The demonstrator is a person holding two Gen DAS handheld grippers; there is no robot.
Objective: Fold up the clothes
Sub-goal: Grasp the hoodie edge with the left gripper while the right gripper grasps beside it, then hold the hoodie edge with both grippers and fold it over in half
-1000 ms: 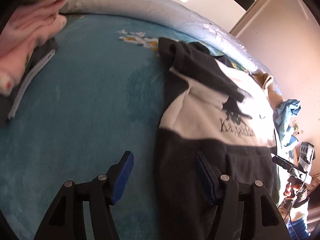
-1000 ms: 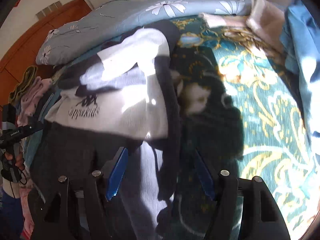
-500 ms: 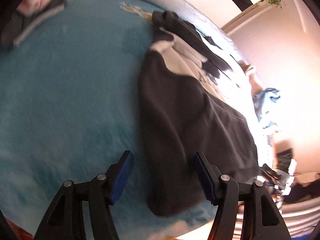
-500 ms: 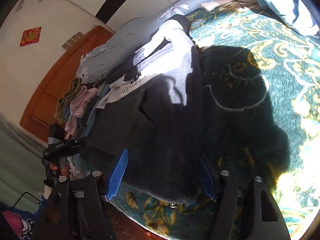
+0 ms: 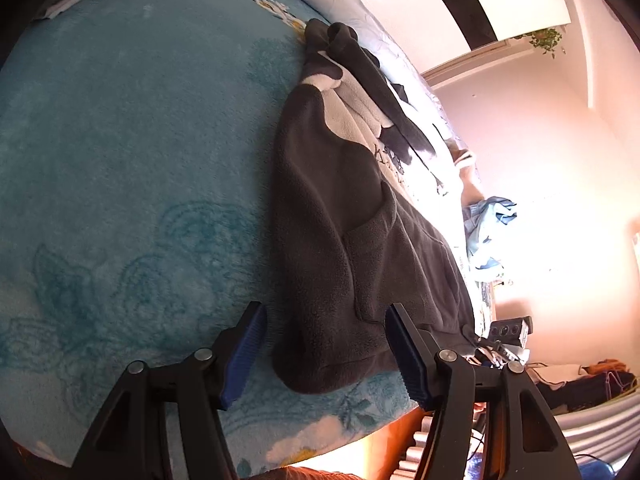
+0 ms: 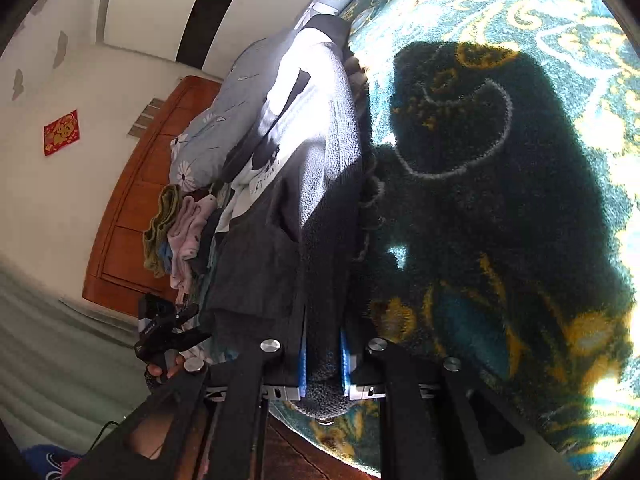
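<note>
We are looking along the left gripper (image 5: 326, 350), whose blue-padded fingers (image 5: 244, 350) are standing wide apart at the bottom of the frame, clasping nothing. The dark grey and white fleece top (image 5: 360, 240) is lying on the teal blanket (image 5: 132, 152), running from the upper centre down to the lower centre, and its hem corner is sitting between the spread fingers without touching either pad.

In the right wrist view we are seeing the right gripper (image 6: 323, 362) at the bottom centre with its fingers pressed together on the thick dark edge of the fleece top (image 6: 316, 184). The garment is stretching away toward the upper centre, beside a large shadow on the patterned blanket (image 6: 520, 40). A pile of clothes (image 6: 180, 228) is sitting at the left, before a wooden headboard (image 6: 132, 216).
</note>
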